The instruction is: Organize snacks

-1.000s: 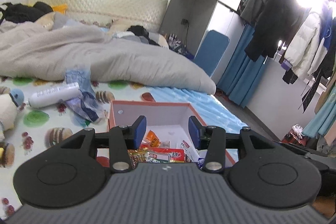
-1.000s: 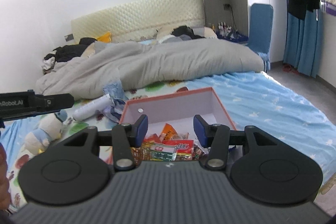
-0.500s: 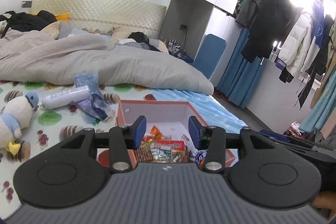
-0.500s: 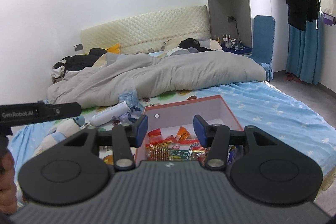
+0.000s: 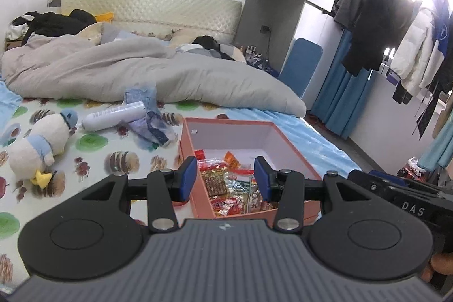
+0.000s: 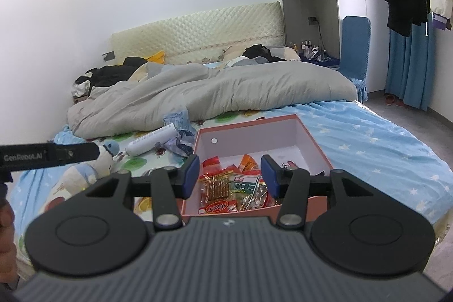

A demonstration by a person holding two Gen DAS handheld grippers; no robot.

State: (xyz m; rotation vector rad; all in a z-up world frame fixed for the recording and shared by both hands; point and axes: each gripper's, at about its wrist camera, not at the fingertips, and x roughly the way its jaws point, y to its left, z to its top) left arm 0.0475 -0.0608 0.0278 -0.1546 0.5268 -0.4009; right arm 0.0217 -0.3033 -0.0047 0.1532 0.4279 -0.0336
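Note:
An open salmon-pink box (image 5: 286,140) with a white inside lies on the bed; it also shows in the right wrist view (image 6: 314,140). Several snack packets (image 5: 226,183) fill its near end, among them a green-labelled packet (image 6: 243,186) and a red packet (image 6: 218,207). My left gripper (image 5: 225,179) is open and empty, held above the box's near left corner. My right gripper (image 6: 230,176) is open and empty, held above the packets. The box's near wall is partly hidden behind both grippers.
A plush penguin toy (image 5: 36,143), a white bottle (image 5: 113,115) and crumpled blue wrappers (image 5: 153,126) lie left of the box. A grey duvet (image 5: 141,72) is heaped behind. A blue chair (image 6: 354,47) and hanging clothes (image 5: 379,19) stand right.
Both grippers have drawn back and risen from the box, so more of the box and bed shows. Both stayed open and empty.

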